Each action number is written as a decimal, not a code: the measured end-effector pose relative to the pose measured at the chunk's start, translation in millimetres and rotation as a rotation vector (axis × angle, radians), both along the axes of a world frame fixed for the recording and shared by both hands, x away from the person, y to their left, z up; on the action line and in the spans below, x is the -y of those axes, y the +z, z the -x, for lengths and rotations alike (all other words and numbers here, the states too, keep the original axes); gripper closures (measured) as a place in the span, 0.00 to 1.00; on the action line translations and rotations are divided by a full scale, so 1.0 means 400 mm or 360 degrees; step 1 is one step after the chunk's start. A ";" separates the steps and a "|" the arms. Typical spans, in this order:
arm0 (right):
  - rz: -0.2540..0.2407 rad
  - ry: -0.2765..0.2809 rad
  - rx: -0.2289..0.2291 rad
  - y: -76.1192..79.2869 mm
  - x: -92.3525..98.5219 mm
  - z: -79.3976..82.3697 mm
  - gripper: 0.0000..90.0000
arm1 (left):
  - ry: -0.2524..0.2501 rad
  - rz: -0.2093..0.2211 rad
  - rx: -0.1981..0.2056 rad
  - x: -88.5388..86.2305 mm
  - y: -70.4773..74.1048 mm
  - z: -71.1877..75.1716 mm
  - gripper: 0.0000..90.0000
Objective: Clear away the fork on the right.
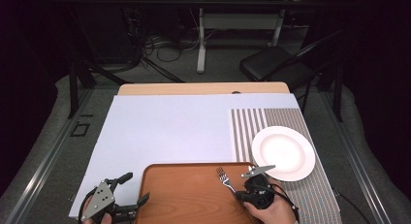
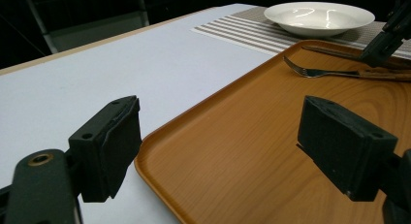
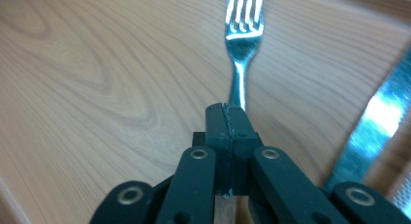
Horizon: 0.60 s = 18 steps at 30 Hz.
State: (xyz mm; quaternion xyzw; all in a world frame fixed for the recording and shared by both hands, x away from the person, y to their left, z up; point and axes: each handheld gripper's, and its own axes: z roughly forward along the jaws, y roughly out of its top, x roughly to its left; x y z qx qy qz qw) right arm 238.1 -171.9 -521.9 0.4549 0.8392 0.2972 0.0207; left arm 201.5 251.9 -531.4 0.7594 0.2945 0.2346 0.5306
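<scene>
Where the high view looks down, one wooden tray, one fork, one white plate and one striped placemat are counted; the right gripper pinches the fork's handle, while the left gripper stands spread at the tray's left edge. In the left gripper view, its jaws gape wide around the tray's rim, touching nothing, the fork lying far ahead beside a knife. In the right gripper view, the jaws are pressed together on the fork, its tines pointing straight ahead.
</scene>
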 end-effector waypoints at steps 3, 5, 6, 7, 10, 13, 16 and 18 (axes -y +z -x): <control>-0.0001 0.0027 0.0004 -0.009 -0.007 -0.006 1.00 | 0.0004 0.0003 -0.0002 0.000 -0.001 -0.001 0.17; -0.0003 0.0025 0.0000 -0.013 -0.009 -0.009 1.00 | 0.0005 0.0001 -0.0002 0.000 -0.001 -0.001 0.17; -0.0002 0.0027 -0.0005 -0.014 -0.010 -0.010 1.00 | 0.0006 0.0003 -0.0005 0.000 -0.001 -0.001 0.17; -0.0019 0.0028 0.0005 -0.019 -0.013 -0.011 1.00 | 0.0005 0.0002 -0.0004 0.000 -0.001 -0.001 0.17; -0.0009 0.0046 -0.0008 -0.021 -0.015 -0.012 1.00 | 0.0006 0.0005 -0.0007 0.000 -0.002 -0.001 0.17; -0.0022 0.0051 -0.0023 -0.025 -0.018 -0.014 1.00 | 0.0004 0.0003 -0.0010 0.000 -0.002 -0.002 0.17; -0.0028 0.0060 -0.0027 -0.032 -0.022 -0.018 1.00 | 0.0003 0.0003 -0.0010 0.000 -0.002 -0.002 0.17; -0.0024 0.0068 -0.0035 -0.037 -0.024 -0.020 1.00 | 0.0003 0.0002 -0.0010 0.000 -0.002 -0.003 0.17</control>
